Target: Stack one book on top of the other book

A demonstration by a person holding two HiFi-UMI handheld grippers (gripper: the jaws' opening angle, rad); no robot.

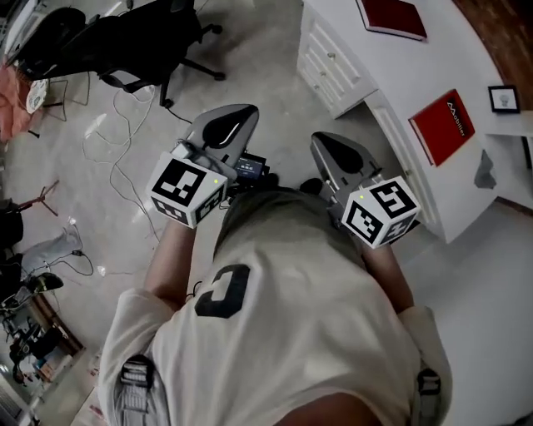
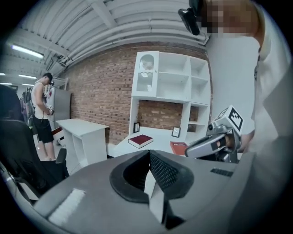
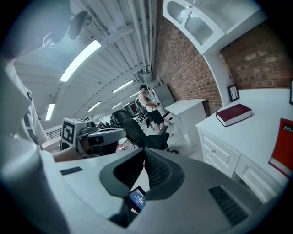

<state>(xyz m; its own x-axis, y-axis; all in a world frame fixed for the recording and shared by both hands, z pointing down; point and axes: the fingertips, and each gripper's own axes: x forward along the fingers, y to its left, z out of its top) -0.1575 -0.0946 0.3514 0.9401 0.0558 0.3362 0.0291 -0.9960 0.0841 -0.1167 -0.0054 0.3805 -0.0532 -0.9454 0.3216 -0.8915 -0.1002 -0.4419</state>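
Note:
Two books lie apart on the white desk [image 1: 391, 91] at the upper right of the head view: a dark red book [image 1: 393, 17] at the far end and a bright red book [image 1: 441, 125] nearer. Both grippers are held close to the person's body, well short of the desk. The left gripper [image 1: 223, 125] is shut and holds nothing. The right gripper [image 1: 337, 154] also has its jaws together, empty. In the left gripper view the dark red book [image 2: 140, 140] and the bright red book [image 2: 179, 147] lie beyond the shut jaws. The right gripper view has the dark red book [image 3: 234, 114] far right.
A black office chair [image 1: 141, 50] and loose cables [image 1: 125, 166] are on the floor to the left. The desk has drawers [image 1: 333, 58] and a small picture frame [image 1: 504, 98]. A white shelf unit [image 2: 169, 91] stands behind it. Another person [image 2: 43, 114] stands far off.

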